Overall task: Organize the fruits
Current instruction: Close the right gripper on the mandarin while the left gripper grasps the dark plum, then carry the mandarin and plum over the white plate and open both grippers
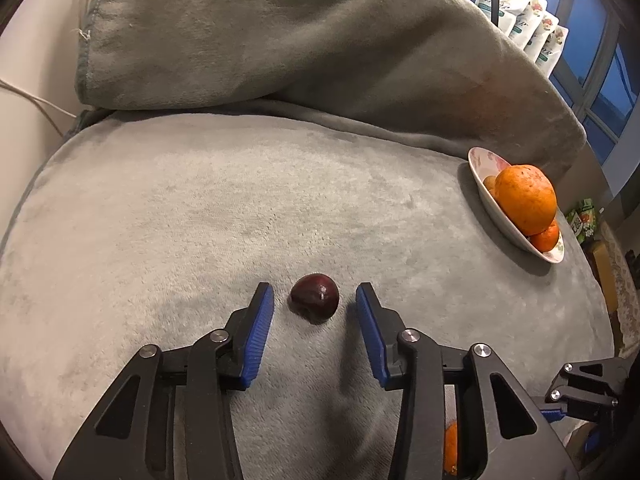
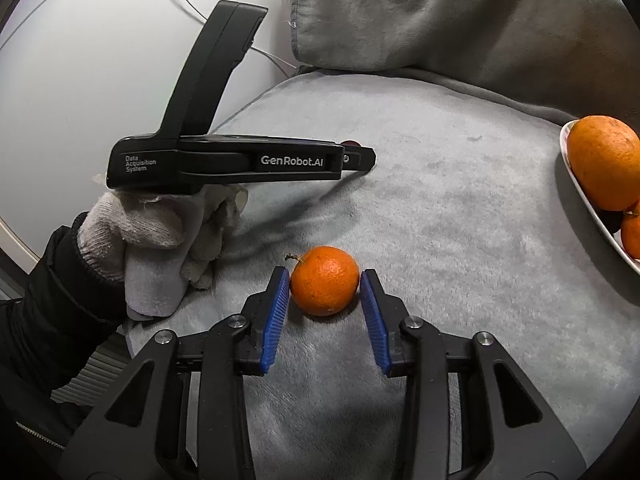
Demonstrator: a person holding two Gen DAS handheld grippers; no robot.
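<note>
Both claws straddle fruit for pickup: left gripper (image 1: 315,300) open around plum (image 1: 315,298). Right gripper (image 2: 325,285) open, left pad touching mandarin (image 2: 324,280), lower centre; bowl (image 2: 592,216) awaits right

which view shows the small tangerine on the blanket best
The right wrist view: the small tangerine sits whole and centred between the right gripper pads, stem visible. The left wrist view shows only an orange sliver behind the left gripper's linkage, probably the same fruit.

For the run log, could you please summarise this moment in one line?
left gripper: open around dark fruit | right gripper: open around mandarin | bowl: holds oranges
</note>
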